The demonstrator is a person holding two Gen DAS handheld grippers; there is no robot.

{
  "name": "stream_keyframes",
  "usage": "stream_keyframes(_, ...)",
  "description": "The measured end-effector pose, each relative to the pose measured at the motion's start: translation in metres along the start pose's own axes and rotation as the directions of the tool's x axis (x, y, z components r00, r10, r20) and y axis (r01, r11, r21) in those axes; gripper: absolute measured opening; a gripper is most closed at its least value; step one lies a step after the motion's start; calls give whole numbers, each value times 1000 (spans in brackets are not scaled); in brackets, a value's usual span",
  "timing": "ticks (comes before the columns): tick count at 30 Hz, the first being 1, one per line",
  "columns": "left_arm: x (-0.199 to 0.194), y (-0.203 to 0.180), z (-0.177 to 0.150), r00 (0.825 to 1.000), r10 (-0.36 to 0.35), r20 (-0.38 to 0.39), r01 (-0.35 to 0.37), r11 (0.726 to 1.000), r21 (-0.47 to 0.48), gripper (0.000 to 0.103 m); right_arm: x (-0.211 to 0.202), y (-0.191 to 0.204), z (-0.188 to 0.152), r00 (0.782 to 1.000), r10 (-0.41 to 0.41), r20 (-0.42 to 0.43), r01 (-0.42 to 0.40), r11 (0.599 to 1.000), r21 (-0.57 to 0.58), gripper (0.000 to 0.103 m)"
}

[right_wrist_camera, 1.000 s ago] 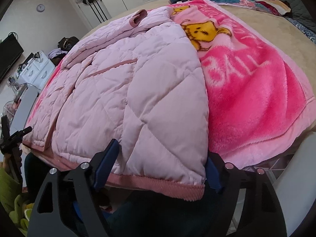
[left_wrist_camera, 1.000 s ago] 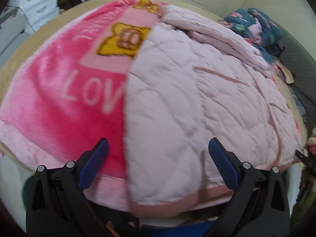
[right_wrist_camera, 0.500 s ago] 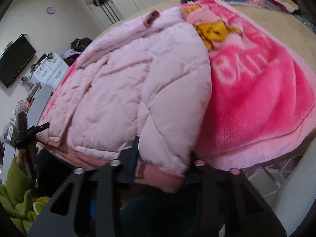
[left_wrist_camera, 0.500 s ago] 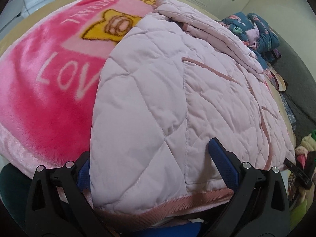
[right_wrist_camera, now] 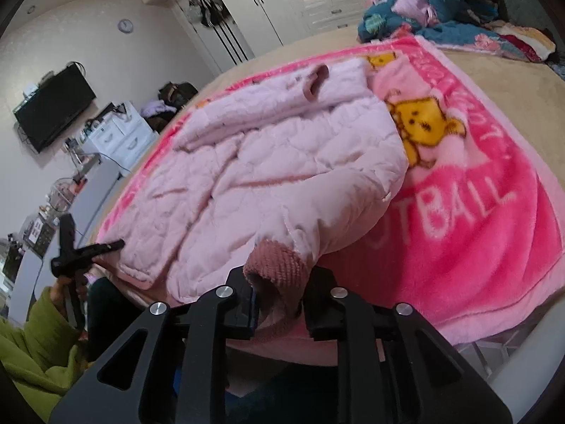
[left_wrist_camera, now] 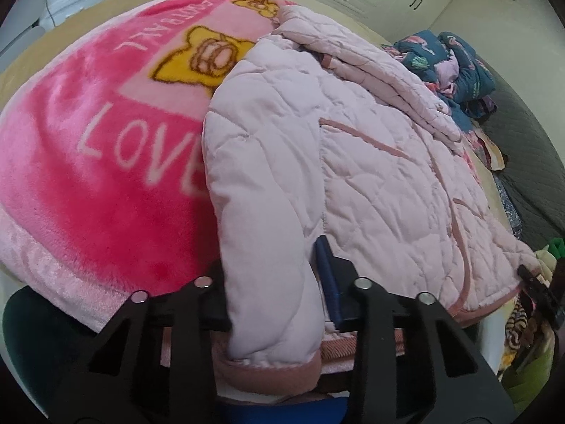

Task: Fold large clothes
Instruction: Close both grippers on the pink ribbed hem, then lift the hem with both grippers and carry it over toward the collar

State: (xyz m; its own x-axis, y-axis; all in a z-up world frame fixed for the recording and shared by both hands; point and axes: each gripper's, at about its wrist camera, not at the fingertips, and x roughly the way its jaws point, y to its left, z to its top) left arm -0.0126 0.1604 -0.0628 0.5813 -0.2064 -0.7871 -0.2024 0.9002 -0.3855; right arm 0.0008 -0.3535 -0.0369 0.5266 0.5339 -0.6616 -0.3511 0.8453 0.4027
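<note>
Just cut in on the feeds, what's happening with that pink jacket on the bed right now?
A person is folding a pale pink quilted jacket that lies on a bright pink blanket on the bed. Both handheld grippers grip its near hem. The left gripper has its jaws closed on one bottom corner, and the right gripper is clamped on the ribbed hem band at the other corner. Both corners look bunched and lifted, while the rest of the jacket lies spread out. No fold is made yet.
</note>
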Motion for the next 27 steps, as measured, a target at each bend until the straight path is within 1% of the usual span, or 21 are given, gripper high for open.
stream_keyframes(1,-2,-1,-1,1000,-6,0,6,1000,3,23,4,-2,-3,1000,6,-21,-5,1000,9,28)
stream_keyframes(3,-5,-2,-2,1000,-15,2,15,1000,8,18,14,-6,-11,998,-18,-56,19,1000,19,33)
stream_keyframes(4,-7,-3,-2,1000,-20,4,20,1000,9,15,19,-8,-15,996,-25,-82,27,999,25,38)
stream_keyframes(5,-9,-4,-2,1000,-24,10,24,1000,12,13,23,-10,-19,994,-24,-104,28,999,31,39)
stream_keyframes(8,-15,-12,0,999,-22,44,20,999,32,9,37,-18,-29,986,-21,-163,30,998,57,39)
stream_keyframes(9,-17,-15,1,998,-18,53,16,999,46,9,37,-19,-30,986,-19,-166,28,998,54,33)
stream_keyframes(10,-20,-20,2,998,-13,68,8,998,67,8,33,-17,-28,989,-2,-148,9,999,45,23)
stream_keyframes(12,-30,-26,8,994,-10,105,1,996,90,7,21,-14,-21,994,23,-108,-20,999,31,16)
stream_keyframes(13,-33,-26,10,993,-15,115,4,996,91,7,12,-12,-16,997,32,-74,-31,999,25,14)
stream_keyframes(15,-40,-29,16,990,-19,143,5,995,102,7,2,-7,-7,999,26,-40,-26,1000,9,13)
stream_keyframes(19,-46,-36,24,985,-24,169,3,992,126,7,-12,11,15,1000,16,26,-15,999,-40,12)
stream_keyframes(24,-56,-42,41,976,-38,214,11,992,125,7,-23,20,46,994,25,109,-22,999,-25,12)
stream_keyframes(27,-64,-48,56,966,-53,254,22,992,125,7,-27,22,64,988,24,152,-23,1000,-11,12)
